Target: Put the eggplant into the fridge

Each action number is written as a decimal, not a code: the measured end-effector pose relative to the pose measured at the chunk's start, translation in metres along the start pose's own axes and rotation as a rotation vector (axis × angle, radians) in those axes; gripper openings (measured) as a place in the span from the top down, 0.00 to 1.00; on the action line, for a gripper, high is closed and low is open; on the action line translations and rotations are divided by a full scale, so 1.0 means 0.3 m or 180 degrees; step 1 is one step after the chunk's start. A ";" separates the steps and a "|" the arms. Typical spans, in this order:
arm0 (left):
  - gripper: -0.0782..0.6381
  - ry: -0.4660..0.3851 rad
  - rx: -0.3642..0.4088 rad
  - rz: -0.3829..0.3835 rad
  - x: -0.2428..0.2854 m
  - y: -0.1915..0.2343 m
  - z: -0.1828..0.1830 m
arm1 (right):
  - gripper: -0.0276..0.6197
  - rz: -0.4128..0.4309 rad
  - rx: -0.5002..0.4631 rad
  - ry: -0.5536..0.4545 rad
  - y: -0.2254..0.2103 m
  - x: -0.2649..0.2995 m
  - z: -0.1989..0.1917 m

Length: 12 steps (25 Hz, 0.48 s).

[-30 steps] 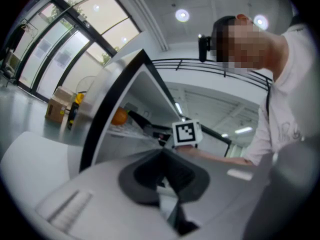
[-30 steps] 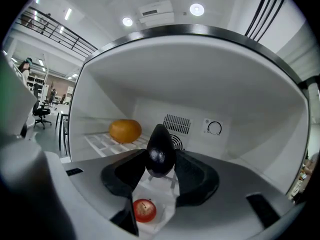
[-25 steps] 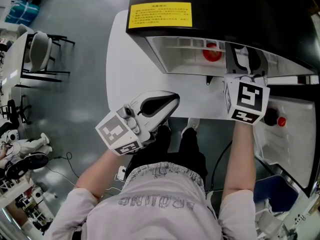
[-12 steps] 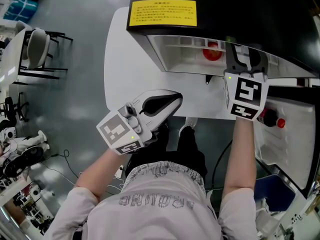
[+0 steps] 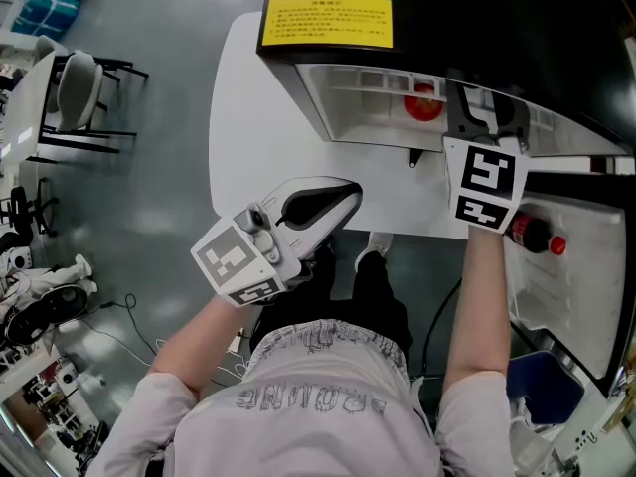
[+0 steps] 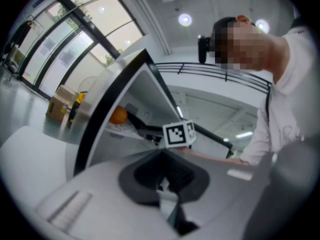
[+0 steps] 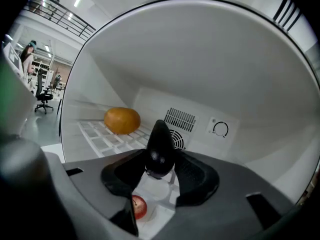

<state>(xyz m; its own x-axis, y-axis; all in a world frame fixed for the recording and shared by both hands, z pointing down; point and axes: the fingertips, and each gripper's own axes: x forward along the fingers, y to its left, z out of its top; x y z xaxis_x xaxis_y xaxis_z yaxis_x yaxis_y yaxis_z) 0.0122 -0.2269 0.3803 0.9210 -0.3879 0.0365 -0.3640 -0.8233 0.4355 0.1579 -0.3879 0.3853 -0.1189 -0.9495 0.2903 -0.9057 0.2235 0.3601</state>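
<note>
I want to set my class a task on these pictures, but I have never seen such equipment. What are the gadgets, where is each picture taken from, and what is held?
No robot here: a person holds two hand-operated grippers. One picture looks down from a head camera; the others look along each gripper. The right gripper holds a dark eggplant inside the open fridge, where an apple and an orange lie. The left gripper is shut and empty, outside the fridge.

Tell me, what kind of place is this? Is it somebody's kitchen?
Probably a lab or workshop hall, not a home kitchen. The small fridge sits on a white table, with an office chair and cables on a bare grey floor.
</note>
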 end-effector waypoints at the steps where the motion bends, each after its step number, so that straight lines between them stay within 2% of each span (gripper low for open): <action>1: 0.88 -0.0001 0.0005 0.0006 -0.001 -0.001 0.002 | 0.68 0.0007 0.0002 0.0005 0.001 0.002 0.001; 12: 0.88 -0.0020 0.0001 0.0038 0.002 -0.014 0.001 | 0.66 0.0115 0.0036 0.0045 0.003 0.006 -0.005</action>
<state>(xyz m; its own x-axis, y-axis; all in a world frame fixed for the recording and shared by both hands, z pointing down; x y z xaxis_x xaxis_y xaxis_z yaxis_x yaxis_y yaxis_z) 0.0142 -0.2237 0.3781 0.9156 -0.4005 0.0360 -0.3752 -0.8186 0.4349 0.1576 -0.3892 0.3875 -0.1460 -0.9377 0.3154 -0.9054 0.2551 0.3393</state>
